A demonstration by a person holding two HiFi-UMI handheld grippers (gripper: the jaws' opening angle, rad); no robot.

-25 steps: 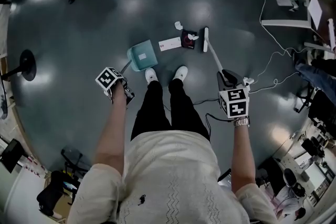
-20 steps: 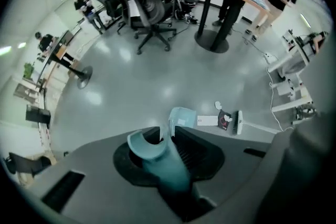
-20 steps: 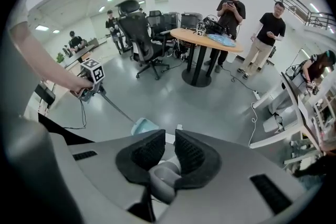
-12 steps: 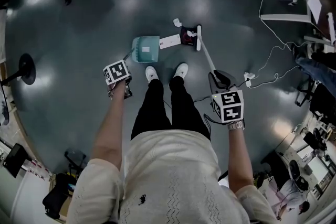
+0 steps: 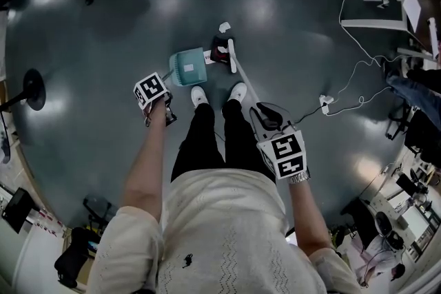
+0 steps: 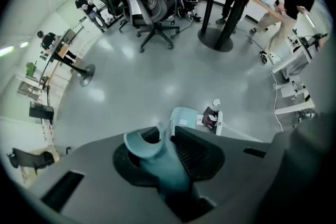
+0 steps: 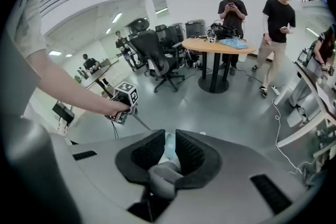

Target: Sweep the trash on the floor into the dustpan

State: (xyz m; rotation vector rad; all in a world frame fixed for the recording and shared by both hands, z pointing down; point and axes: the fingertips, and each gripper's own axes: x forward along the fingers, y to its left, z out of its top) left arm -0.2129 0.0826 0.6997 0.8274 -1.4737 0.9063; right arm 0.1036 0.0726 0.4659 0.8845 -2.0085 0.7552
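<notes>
A teal dustpan (image 5: 187,66) rests on the grey floor just ahead of the person's left shoe. My left gripper (image 5: 162,112) is shut on its long teal handle (image 6: 157,157), and the pan (image 6: 184,117) shows past the jaws. My right gripper (image 5: 266,118) is shut on the broom's grey handle (image 7: 164,165). The white broom head (image 5: 233,56) presses against a dark red wrapper (image 5: 220,51) and a white card (image 5: 208,58) at the pan's mouth. A white paper scrap (image 5: 224,27) lies a little farther out. In the left gripper view the wrapper (image 6: 211,119) sits between pan and broom head (image 6: 219,123).
The person's white shoes (image 5: 237,92) stand just behind the dustpan. A white cable with a plug block (image 5: 326,105) trails on the floor at right. Office chairs (image 6: 149,8), a round table (image 7: 218,47) and standing people (image 7: 273,29) lie farther off.
The broom head has swept left, pushing the wrapper and card up to the dustpan's mouth. My right gripper moved left and back toward the body. The left gripper stayed nearly still.
</notes>
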